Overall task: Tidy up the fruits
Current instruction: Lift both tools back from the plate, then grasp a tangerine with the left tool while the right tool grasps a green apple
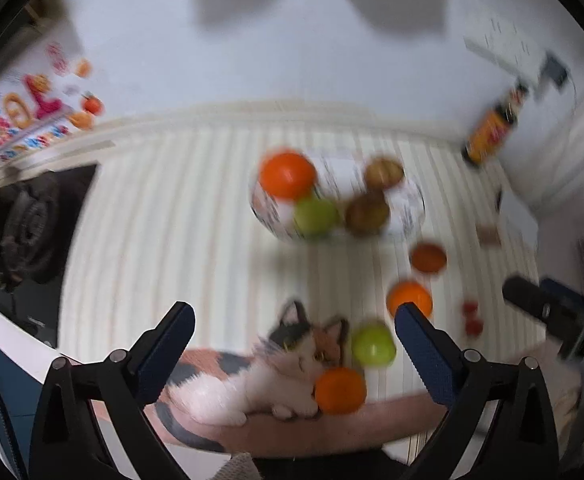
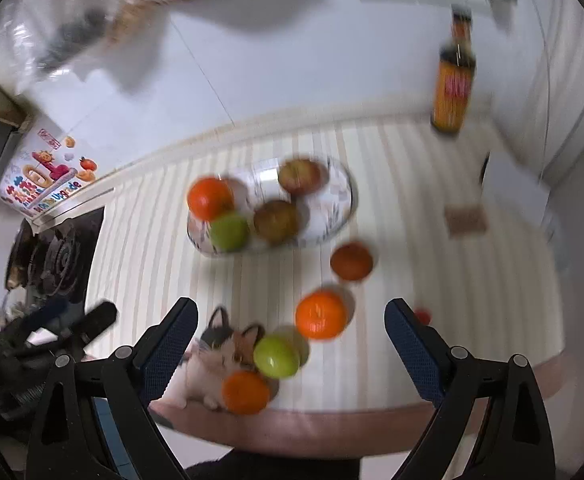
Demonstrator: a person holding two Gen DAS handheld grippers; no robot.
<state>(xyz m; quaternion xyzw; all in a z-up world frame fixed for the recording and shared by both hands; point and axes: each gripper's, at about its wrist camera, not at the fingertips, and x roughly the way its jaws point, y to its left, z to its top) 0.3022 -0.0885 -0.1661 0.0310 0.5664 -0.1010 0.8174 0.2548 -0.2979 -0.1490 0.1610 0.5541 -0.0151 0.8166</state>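
A striped counter (image 2: 431,240) fills both wrist views, blurred by motion, with a black stove (image 2: 58,256) beyond the left jaw of each gripper and a white tiled wall (image 2: 292,60) behind. On that wall a colourful sticker (image 2: 40,184) carries large pink figures and a line that seems to read "Upgrade", though the rest is too smeared to make out. A glass bowl (image 2: 331,216) sits ahead of the jaws near mid-counter, holding an orange (image 2: 210,198), a green fruit (image 2: 229,231) and two brownish apples (image 2: 276,220). A dark bottle (image 2: 453,84) with an orange label stands far beyond the right jaw; its lettering is unreadable. A printed cat (image 1: 280,372) lies between the left gripper's jaws at the counter's near edge. Loose fruit rests short of the bowl: a dark orange (image 2: 351,261), a bright orange (image 2: 320,314), a green one (image 2: 276,356) and another orange (image 2: 246,392) touching the cat. The left gripper (image 1: 293,344) hangs wide open, holding nothing; the right gripper (image 2: 292,340) is likewise spread wide and empty. Only the left view shows small red pieces (image 1: 471,320) outside its right jaw, as a pair, and the other gripper's dark tip at far right; the right view catches one red piece (image 2: 423,315) and the other gripper at lower left, plus a brown card (image 2: 465,220) on the counter.
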